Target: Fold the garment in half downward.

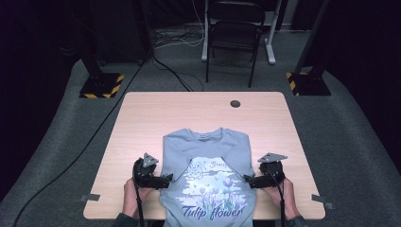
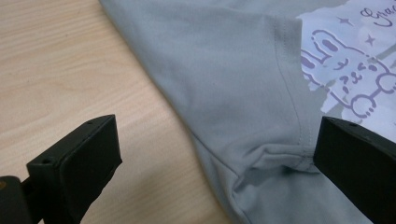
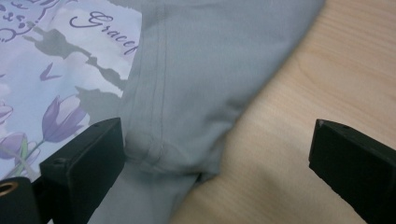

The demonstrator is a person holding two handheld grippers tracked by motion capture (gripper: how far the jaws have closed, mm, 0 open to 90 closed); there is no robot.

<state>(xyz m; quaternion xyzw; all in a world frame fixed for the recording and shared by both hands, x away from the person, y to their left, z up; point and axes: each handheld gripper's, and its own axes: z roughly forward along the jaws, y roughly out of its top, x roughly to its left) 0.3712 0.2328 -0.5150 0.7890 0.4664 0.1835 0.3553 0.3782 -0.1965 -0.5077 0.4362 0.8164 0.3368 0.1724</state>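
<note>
A grey-blue T-shirt [image 1: 208, 175] is lying print-side up on the wooden surface [image 1: 142, 118], collar toward twelve o'clock and hem hanging over the near edge at six o'clock. Both sleeves are lying folded in over the body, which is giving the garment a narrow, straight-sided outline; this looks like a folding job part-way through.

The left gripper [image 1: 166, 179] is sitting at the shirt's nine o'clock side, and the right gripper [image 1: 249, 180] at its three o'clock side, level with each other near the underarm seams. Judged from that symmetry, the person is setting up a matched two-sided grasp so the cloth can be lifted or turned without skewing.

In the left gripper view the jaws are standing wide apart, one over bare wood, the other over the printed front, with the folded left sleeve [image 2: 243, 93] and its bunched underarm lying between them. Nothing is being gripped.

In the right gripper view the jaws are likewise spread wide, one by the tulip print [image 3: 60, 119], the other over wood, straddling the folded right sleeve [image 3: 205, 84]. They are holding nothing.
</note>
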